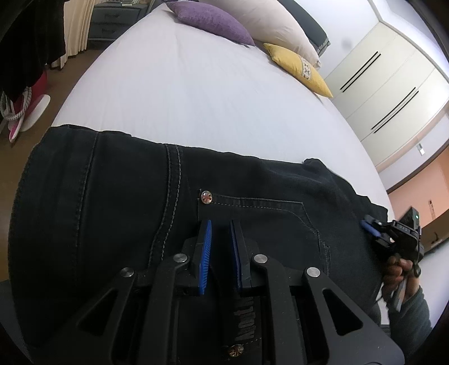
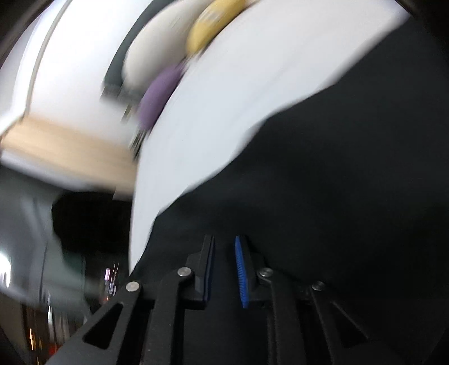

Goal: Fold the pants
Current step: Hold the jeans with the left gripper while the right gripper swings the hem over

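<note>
Black denim pants (image 1: 112, 210) lie across the near edge of a white bed (image 1: 182, 84), with a rivet and a pocket seam showing. My left gripper (image 1: 220, 224) is shut on the pants. Its blue pads stand narrowly apart with denim between them, and the waistband label runs back under its body. At the right end of the pants a hand (image 1: 398, 272) holds my right gripper (image 1: 367, 226), its blue tips together at the fabric's edge. The right wrist view is blurred: the right gripper (image 2: 224, 238) is low over the pants (image 2: 336, 182). Whether it pinches cloth does not show.
Purple (image 1: 213, 19), beige (image 1: 266, 22) and yellow (image 1: 300, 67) pillows lie at the head of the bed. A white wardrobe (image 1: 387, 84) stands beyond the right side. A nightstand (image 1: 112, 19) and hanging clothes are at far left over brown floor.
</note>
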`<state>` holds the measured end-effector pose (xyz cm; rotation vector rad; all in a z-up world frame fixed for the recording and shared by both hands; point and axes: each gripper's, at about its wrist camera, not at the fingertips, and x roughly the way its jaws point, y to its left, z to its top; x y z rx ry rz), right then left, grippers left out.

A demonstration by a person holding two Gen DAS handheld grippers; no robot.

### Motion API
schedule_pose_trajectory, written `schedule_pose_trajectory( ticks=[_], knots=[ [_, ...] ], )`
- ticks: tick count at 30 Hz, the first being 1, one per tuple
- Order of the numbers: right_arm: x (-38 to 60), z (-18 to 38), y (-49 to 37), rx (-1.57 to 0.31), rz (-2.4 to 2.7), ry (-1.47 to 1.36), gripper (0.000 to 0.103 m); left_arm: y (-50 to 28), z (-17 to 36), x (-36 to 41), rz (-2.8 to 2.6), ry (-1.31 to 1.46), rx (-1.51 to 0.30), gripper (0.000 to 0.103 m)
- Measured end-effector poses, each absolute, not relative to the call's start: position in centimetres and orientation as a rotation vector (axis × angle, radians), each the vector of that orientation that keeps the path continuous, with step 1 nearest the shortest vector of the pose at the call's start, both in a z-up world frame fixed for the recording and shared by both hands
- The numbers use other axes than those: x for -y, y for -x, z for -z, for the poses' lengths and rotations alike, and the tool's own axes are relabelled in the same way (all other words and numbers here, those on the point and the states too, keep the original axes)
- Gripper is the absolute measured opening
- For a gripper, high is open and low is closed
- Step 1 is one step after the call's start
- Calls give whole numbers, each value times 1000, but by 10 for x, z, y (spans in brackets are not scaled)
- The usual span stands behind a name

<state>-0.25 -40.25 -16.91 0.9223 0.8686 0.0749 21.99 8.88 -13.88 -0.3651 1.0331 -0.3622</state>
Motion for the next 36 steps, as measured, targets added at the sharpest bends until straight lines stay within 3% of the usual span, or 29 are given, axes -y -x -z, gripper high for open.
schedule_pose_trajectory(
  ticks=[5,9,11,16,17,18,20,28,29,30,32,34,36],
  knots=[
    [521,147,72,-702,269,-1032,3,-220,138,-88,361,360,-1033,13],
    [518,118,109,-551,237,-1092,48,-217,138,-84,351,338,-1026,13],
    [479,111,100,-585,34,-1071,56,-217,137,-82,346,329,-1027,13],
    [410,136,79,-759,-186,-949,56,-217,136,-80,348,321,-1030,13],
    [420,148,82,-768,-144,-968,53,-217,136,-79,350,323,-1030,13],
    [432,158,83,-757,-125,-1007,29,-217,136,-79,352,326,-1030,13],
    [464,181,92,-730,-51,-1122,0,-216,137,-80,355,330,-1026,13],
    [623,181,195,-400,383,-1252,0,-214,139,-79,358,331,-1016,13],
    [631,179,203,-388,451,-1266,17,-214,139,-79,357,330,-1016,13],
    [640,173,211,-377,525,-1265,27,-214,139,-79,356,327,-1015,13],
    [629,152,210,-309,407,-1244,27,-214,139,-77,350,316,-1013,13],
    [598,133,181,-338,268,-1190,35,-213,138,-74,341,294,-1011,13],
    [563,121,145,-391,102,-1124,55,-213,137,-72,334,277,-1012,13]
  ],
)
